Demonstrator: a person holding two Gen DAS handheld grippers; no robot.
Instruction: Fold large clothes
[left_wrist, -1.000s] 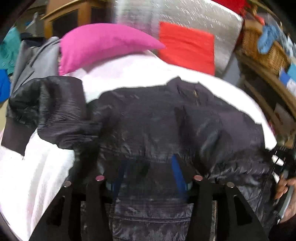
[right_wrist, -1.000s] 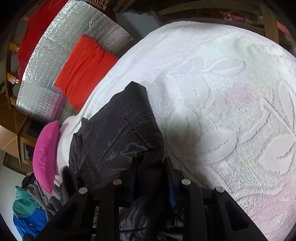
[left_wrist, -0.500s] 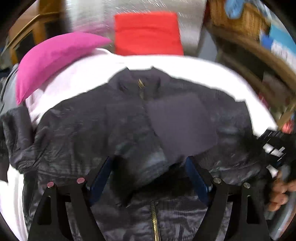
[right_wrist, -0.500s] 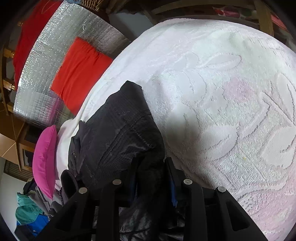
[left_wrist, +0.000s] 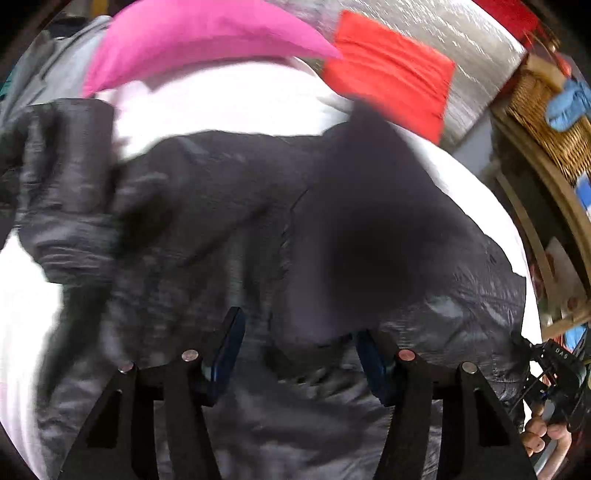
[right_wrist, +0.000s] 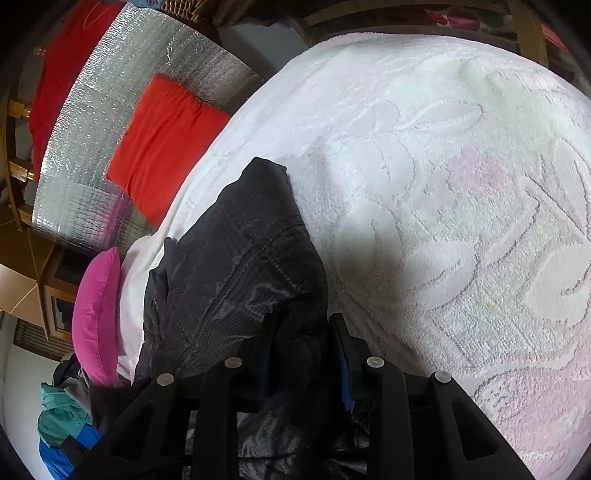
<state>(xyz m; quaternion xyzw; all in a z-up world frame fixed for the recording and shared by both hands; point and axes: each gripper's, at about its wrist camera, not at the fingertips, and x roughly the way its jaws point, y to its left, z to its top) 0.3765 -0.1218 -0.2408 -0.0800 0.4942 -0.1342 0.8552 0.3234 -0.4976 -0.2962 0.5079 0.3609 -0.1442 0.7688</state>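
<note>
Two tongs worked over one dark quilted jacket (left_wrist: 229, 206) that lay spread across a white bedspread (right_wrist: 424, 155) with a raised leaf pattern. The left tongs (left_wrist: 299, 354) stood with their blue-padded jaws wide apart just above the jacket's lower part, holding nothing. In that blurred left view, a dark matte flap of the jacket (left_wrist: 369, 229) lay folded over the shinier quilted front, and a sleeve (left_wrist: 62, 177) with its ribbed cuff stuck out to the left edge of the bed.

The right tongs (right_wrist: 301, 354) were closed on a bunched fold of the jacket's fabric, which rose between the jaws and filled the gap. From there the jacket ran away toward its collar near the pink pillow (right_wrist: 98, 314).

Beyond the bed stood a silver quilted foil panel (right_wrist: 85, 155) with a red cushion (right_wrist: 162, 144) against it. A wicker basket (left_wrist: 546, 110) holding blue cloth sat on a wooden shelf at the right. The right tongs' body appeared at the left view's lower right corner, where small white lettering showed, too small and blurred to read with confidence.
</note>
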